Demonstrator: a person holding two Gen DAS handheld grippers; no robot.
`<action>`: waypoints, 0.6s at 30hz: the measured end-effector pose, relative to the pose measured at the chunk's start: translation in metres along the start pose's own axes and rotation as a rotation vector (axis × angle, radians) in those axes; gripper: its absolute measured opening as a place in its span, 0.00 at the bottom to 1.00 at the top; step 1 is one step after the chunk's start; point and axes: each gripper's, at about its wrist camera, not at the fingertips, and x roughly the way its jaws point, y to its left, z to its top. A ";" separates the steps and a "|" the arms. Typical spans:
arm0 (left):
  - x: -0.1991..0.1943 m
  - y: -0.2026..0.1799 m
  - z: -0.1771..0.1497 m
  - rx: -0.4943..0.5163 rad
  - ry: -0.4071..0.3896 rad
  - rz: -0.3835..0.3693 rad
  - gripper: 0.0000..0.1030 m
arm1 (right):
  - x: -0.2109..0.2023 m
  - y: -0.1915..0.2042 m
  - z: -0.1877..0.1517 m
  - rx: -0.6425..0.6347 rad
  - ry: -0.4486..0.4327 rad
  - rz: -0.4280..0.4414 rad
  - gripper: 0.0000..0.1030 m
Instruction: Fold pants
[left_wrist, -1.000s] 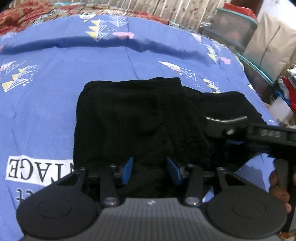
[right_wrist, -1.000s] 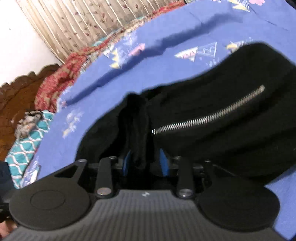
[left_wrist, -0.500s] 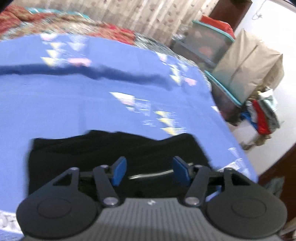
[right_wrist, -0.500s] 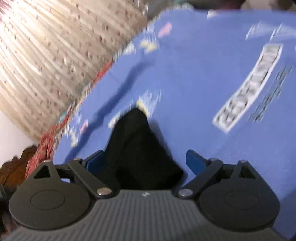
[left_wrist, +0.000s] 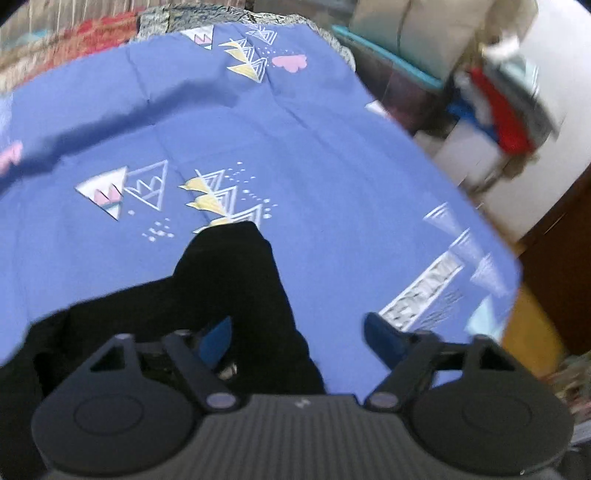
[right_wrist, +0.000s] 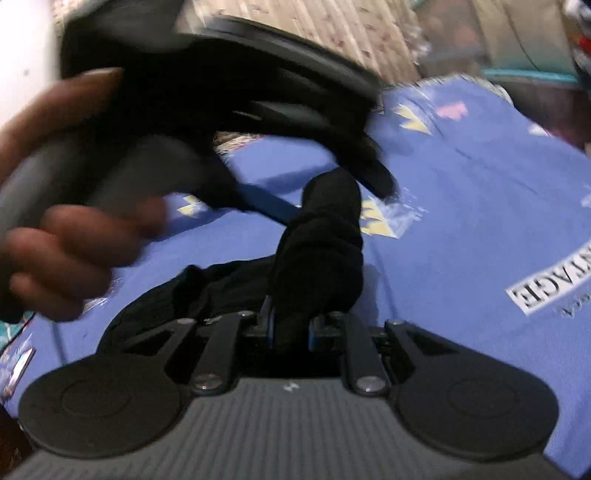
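right gripper (right_wrist: 290, 328): blue pads have just been closing and now pinch a bunched fold of the black pants (right_wrist: 317, 243); cloth stands up in a thick roll from between them. left gripper (left_wrist: 297, 336): blue fingers (left_wrist: 218, 338) stand apart, jaws have just been closing a little; the cloth lies against the left pad only, the right pad hangs over bare sheet, so no grip there.

pants lie on the blue printed bedsheet (left_wrist: 332, 166), heaped toward the near left, one narrow end reaching far.

judgement: soft, limp, light, thick where doubled; it will sag and slide off itself. best taken at a doubled edge or corner, not mid-panel.

pose: left gripper tips steeply down over the bed. in the right view it crosses overhead, a person's hand (right_wrist: 70, 236) wrapped round its grip. right gripper points shallowly across the sheet.
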 end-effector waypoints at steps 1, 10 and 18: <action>0.001 -0.001 -0.001 0.023 0.003 0.024 0.16 | -0.007 0.003 -0.005 -0.007 -0.005 0.006 0.17; -0.086 0.068 -0.027 -0.106 -0.153 -0.058 0.13 | -0.021 0.039 0.012 -0.015 -0.032 0.159 0.17; -0.160 0.170 -0.096 -0.324 -0.283 -0.022 0.13 | 0.001 0.125 0.011 -0.118 0.060 0.347 0.17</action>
